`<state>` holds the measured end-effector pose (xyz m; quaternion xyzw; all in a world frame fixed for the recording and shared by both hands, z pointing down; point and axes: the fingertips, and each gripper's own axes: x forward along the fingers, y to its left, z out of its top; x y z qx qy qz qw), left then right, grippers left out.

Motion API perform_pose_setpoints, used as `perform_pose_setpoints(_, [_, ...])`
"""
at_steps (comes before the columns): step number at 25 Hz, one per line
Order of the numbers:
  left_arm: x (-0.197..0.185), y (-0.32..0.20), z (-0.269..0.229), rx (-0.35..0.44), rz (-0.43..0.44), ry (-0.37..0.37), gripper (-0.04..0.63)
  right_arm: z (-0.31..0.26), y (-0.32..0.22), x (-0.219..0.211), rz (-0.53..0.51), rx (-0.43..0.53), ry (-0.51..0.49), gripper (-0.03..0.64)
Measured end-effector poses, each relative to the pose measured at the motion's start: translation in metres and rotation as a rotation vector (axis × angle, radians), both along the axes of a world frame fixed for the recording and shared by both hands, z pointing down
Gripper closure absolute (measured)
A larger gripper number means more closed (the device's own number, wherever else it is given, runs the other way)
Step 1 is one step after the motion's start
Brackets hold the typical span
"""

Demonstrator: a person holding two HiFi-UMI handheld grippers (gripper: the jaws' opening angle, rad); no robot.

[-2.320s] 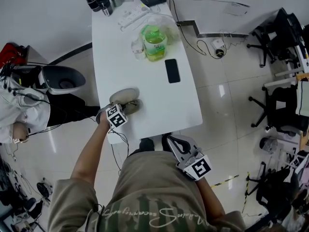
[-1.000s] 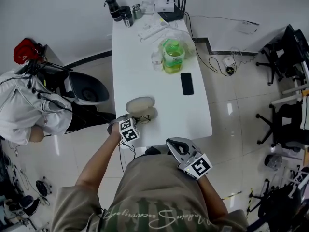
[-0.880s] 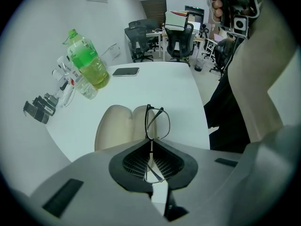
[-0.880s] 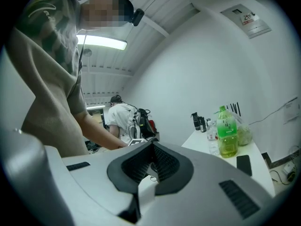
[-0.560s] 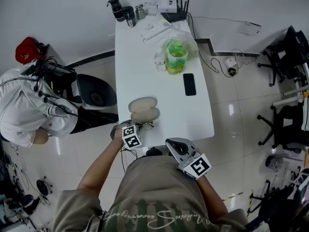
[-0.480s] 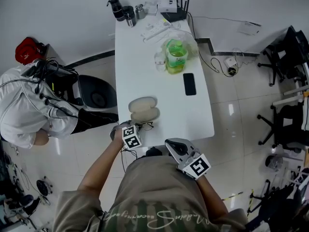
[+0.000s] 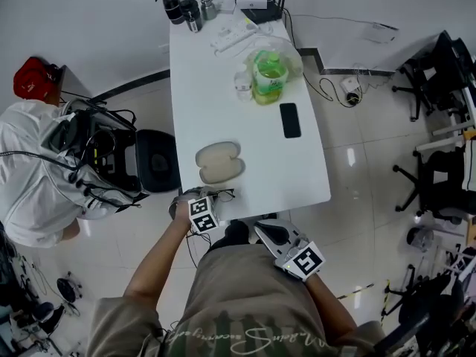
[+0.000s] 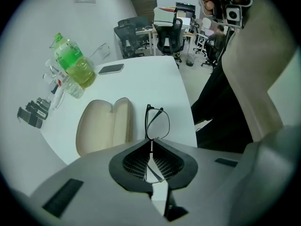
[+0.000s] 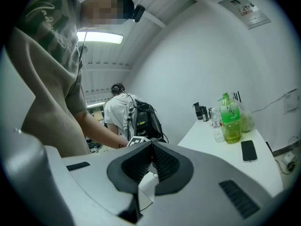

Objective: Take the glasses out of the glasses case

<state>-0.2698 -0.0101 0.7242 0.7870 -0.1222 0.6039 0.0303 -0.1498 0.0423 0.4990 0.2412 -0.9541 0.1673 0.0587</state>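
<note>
My left gripper pinches the thin black-framed glasses beside the open beige clamshell case, my right gripper is closed on nothing — I'd lift slowly, frame level.

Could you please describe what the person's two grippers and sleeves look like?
The left gripper and the right gripper both have smooth grey bodies, with black ribbed rubber lining the inside of the jaws. Each carries a white cube printed with black square markers. The person wears a khaki short-sleeved T-shirt with pale lettering across it, so the forearms are uncovered.
</note>
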Motion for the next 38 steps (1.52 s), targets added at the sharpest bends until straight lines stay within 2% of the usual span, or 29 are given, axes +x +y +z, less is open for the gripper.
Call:
perform_pose_setpoints(5, [0.010,0.016,0.005,-0.008,0.054,0.013,0.568,0.004,0.014,0.001,-0.002,-0.019,0.050,0.604])
perform_pose_setpoints(13, [0.003,0.026,0.010,-0.056,-0.001,0.069,0.578,0.003,0.025,-0.012,-0.012,-0.024,0.053,0.604])
perform_pose_setpoints(18, [0.003,0.027,0.014,-0.040,0.014,0.092,0.578,0.013,0.050,-0.012,-0.043,-0.065,0.099,0.604])
perform_pose_setpoints(23, [0.009,0.031,0.020,-0.033,-0.035,0.074,0.578,0.012,0.053,0.002,-0.040,-0.033,0.098,0.604])
perform_pose_setpoints(28, [0.017,0.026,0.018,-0.007,-0.092,0.061,0.578,0.013,0.043,0.016,-0.125,0.017,0.085,0.604])
perform_pose_setpoints(31, [0.027,0.023,0.014,0.023,-0.129,0.069,0.578,0.011,0.034,0.042,-0.143,0.039,0.043,0.604])
perform_pose_setpoints(38, [0.033,0.025,0.015,0.021,-0.224,0.027,0.578,-0.003,-0.004,0.096,-0.150,0.016,-0.040,0.604])
